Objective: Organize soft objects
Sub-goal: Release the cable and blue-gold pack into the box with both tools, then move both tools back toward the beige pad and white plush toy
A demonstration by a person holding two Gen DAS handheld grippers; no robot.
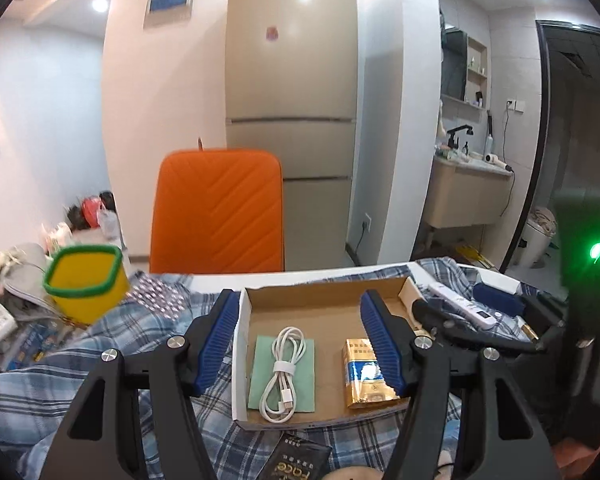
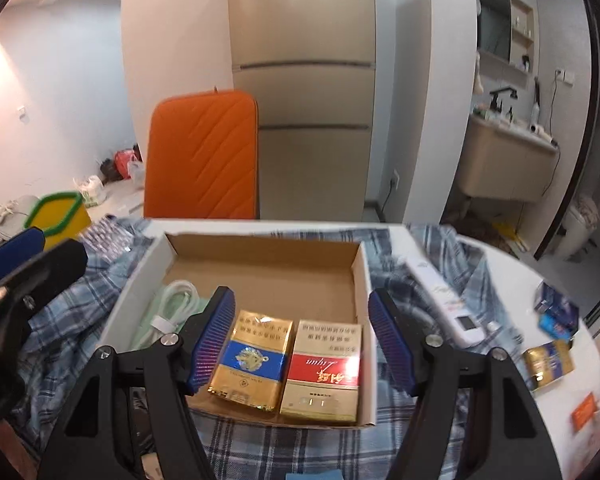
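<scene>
- Your left gripper (image 1: 300, 344): jaws spread wide, holding nothing, above the cardboard box (image 1: 324, 294).
- Your right gripper (image 2: 302, 340): jaws wide apart, empty.
- Box, on the plaid cloth (image 1: 100, 344): green cloth (image 1: 260, 384) at its left edge, white USB cable (image 1: 286, 372) coiled on top; gold-and-blue cigarette pack (image 2: 248, 364) mid-front; red-and-gold pack (image 2: 324, 368) in the front right corner.

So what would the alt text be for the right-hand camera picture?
Open tongs hover over a shallow cardboard box on a blue plaid cloth, above a gold-and-blue pack and a red-and-gold pack lying side by side. A coiled white cable lies at the box's left.
</scene>
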